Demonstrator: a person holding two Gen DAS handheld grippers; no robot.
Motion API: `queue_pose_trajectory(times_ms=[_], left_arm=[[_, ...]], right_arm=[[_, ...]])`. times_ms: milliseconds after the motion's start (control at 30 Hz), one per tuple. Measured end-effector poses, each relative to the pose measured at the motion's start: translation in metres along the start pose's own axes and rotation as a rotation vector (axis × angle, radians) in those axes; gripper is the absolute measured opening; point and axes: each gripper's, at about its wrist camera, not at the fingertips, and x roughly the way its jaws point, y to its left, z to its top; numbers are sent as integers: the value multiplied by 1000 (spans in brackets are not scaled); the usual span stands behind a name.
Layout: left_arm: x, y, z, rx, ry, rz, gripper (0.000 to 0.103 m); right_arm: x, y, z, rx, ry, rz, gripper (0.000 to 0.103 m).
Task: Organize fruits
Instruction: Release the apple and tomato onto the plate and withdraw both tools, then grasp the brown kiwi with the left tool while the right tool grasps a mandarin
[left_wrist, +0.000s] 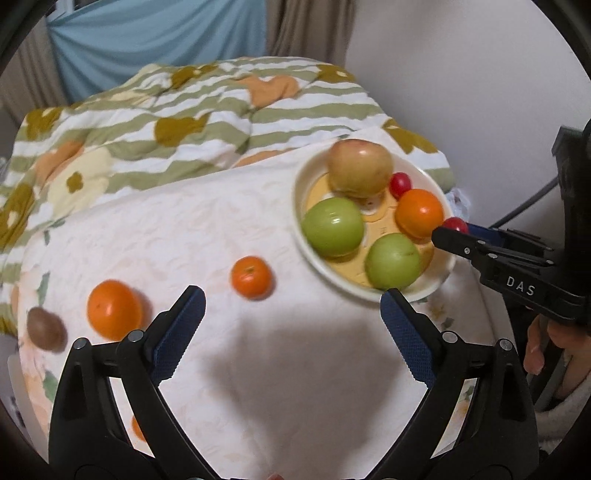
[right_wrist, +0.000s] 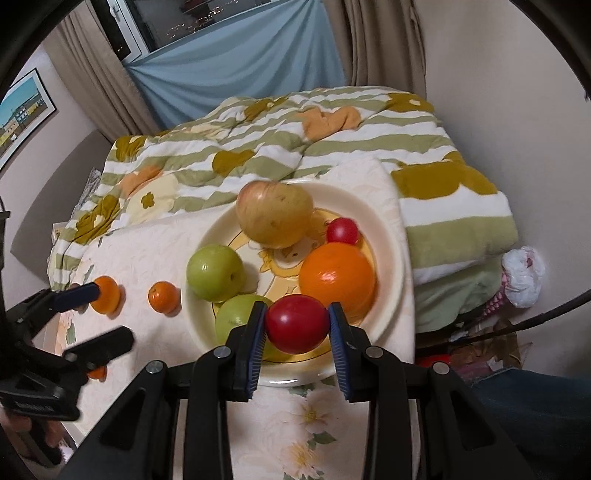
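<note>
Five fruits on plate (right_wrist: 384, 236) already; right gripper (right_wrist: 297, 325) fingers clamping red fruit (right_wrist: 297, 323); left gripper (left_wrist: 291, 325) fingers wide, empty; orange (left_wrist: 252, 277), others left on bed.

Two forward wrist views, shared plate (left_wrist: 436, 291)
</note>
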Motion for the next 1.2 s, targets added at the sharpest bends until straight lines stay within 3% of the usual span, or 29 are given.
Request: queue_pose_trajectory(times_ms=[267, 333, 400, 600, 933, 1200], left_arm=[[-4, 17, -15, -46, 11, 20, 103], [-4, 17, -18, -54, 14, 20, 103], [-5, 17, -21, -58, 15, 21, 103], [-9, 18, -26, -60, 6, 32, 103], [-48, 27, -31, -82, -52, 67, 103], [-95, 64, -38, -161, -101, 119, 103]], right_arm=[[8, -3, -4, 29, 0, -20, 32], [8, -3, -5, 27, -2, -16, 41], [6, -3, -5, 27, -13, -12, 65], [-2, -1, -8, 20, -51, -19, 102], [-30, 8, -7, 2, -52, -9, 103], [-62, 39, -3, -80, -65, -46, 103]])
